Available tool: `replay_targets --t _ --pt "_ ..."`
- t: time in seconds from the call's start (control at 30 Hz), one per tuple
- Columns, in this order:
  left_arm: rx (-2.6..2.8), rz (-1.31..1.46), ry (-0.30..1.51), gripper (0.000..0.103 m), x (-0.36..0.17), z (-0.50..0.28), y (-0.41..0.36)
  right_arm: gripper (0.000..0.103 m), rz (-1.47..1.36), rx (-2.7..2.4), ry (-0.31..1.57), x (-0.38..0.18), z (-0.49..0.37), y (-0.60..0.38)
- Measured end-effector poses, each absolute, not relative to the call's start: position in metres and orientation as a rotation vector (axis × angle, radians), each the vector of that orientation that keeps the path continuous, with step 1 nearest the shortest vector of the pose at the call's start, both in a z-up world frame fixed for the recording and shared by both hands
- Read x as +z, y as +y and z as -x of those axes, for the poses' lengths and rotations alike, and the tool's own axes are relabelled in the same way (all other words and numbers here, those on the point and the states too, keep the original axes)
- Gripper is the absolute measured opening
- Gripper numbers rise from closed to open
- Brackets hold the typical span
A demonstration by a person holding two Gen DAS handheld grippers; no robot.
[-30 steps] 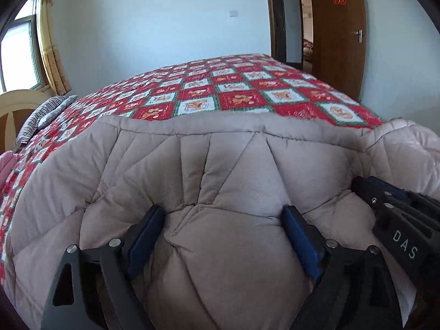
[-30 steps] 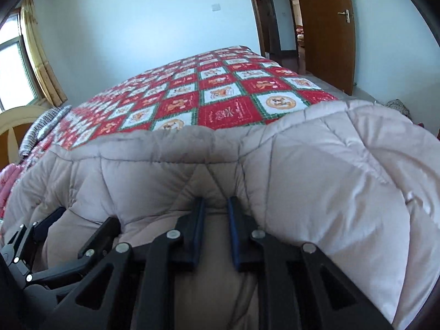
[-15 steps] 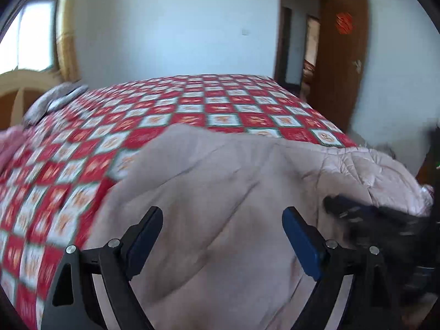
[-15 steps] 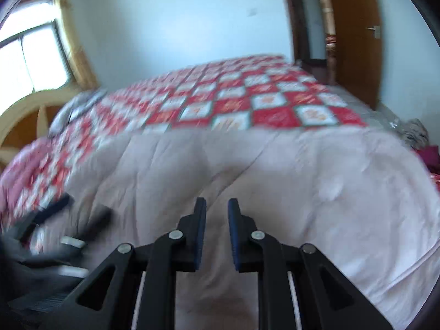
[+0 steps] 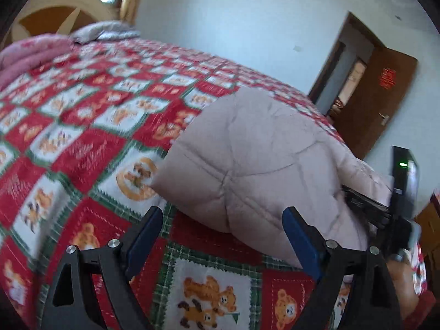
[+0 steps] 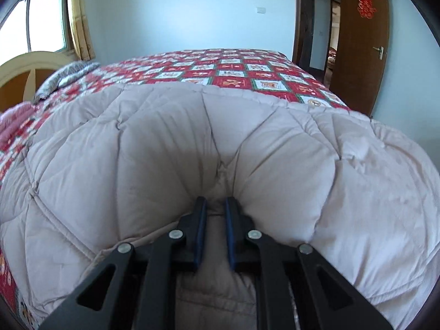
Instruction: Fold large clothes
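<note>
Padded coat being pinched by the right gripper on the bed

The right gripper (image 6: 215, 206) is being angled downward, its jaws closing on a fold of the quilted beige coat (image 6: 247, 148). The left gripper (image 5: 220, 221) is being held wide and empty over the red patchwork bedspread (image 5: 82, 143), the coat's edge lying just beyond its fingertips. Open bedspread is being left beyond, toward the wooden door (image 6: 363, 41).

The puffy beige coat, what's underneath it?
The puffy beige coat lies on a red teddy-bear bedspread. That shows all around it; what lies directly beneath the coat is covered.
</note>
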State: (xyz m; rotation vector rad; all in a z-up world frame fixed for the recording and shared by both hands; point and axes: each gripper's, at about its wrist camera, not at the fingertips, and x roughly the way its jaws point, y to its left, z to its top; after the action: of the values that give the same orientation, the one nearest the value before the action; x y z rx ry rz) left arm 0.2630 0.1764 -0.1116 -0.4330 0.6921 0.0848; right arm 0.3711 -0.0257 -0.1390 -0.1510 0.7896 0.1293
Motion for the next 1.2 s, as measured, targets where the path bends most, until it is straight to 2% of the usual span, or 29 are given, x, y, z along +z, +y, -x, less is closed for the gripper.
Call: replay_targets --t 0.13,0.27,0.4,0.6,0.67,0.7,0.73,0.8,0.93,1.2 --pt "0.046 0.658 0.721 0.089 -0.134 -0.277 0.194 0.015 0.074 0.159 0.730 -0.113 -0.355 -0.031" --pt "0.033 0.687 0.674 0.090 -0.125 -0.302 0.193 0.015 0.012 0.183 0.688 -0.097 -0.357 -0.028" --pt "0.018 0.794 0.655 0.093 -0.135 -0.322 0.197 0.015 -0.065 0.197 0.833 -0.135 -0.386 -0.024" --pt "0.009 0.719 0.604 0.093 -0.134 -0.344 0.183 0.013 -0.125 0.240 0.836 -0.156 -0.390 -0.029" --pt "-0.037 0.742 0.590 0.070 -0.132 -0.349 0.180 0.013 -0.137 0.244 0.844 -0.157 -0.392 -0.029" --pt "-0.065 0.749 0.590 0.050 -0.131 -0.349 0.180 0.013 -0.147 0.247 0.848 -0.157 -0.392 -0.032" --pt "-0.089 0.749 0.584 0.038 -0.128 -0.349 0.180 0.013 -0.164 0.249 0.857 -0.157 -0.392 -0.033" --pt "-0.127 0.710 0.569 0.028 -0.117 -0.345 0.180 0.014 -0.213 0.258 0.878 -0.158 -0.391 -0.038" --pt "-0.158 0.671 0.540 0.023 -0.100 -0.329 0.182 0.014 -0.297 0.277 0.919 -0.158 -0.380 -0.037" --pt "-0.066 0.604 0.606 0.023 -0.094 -0.295 0.199 0.014 -0.254 0.286 0.931 -0.159 -0.355 -0.005"
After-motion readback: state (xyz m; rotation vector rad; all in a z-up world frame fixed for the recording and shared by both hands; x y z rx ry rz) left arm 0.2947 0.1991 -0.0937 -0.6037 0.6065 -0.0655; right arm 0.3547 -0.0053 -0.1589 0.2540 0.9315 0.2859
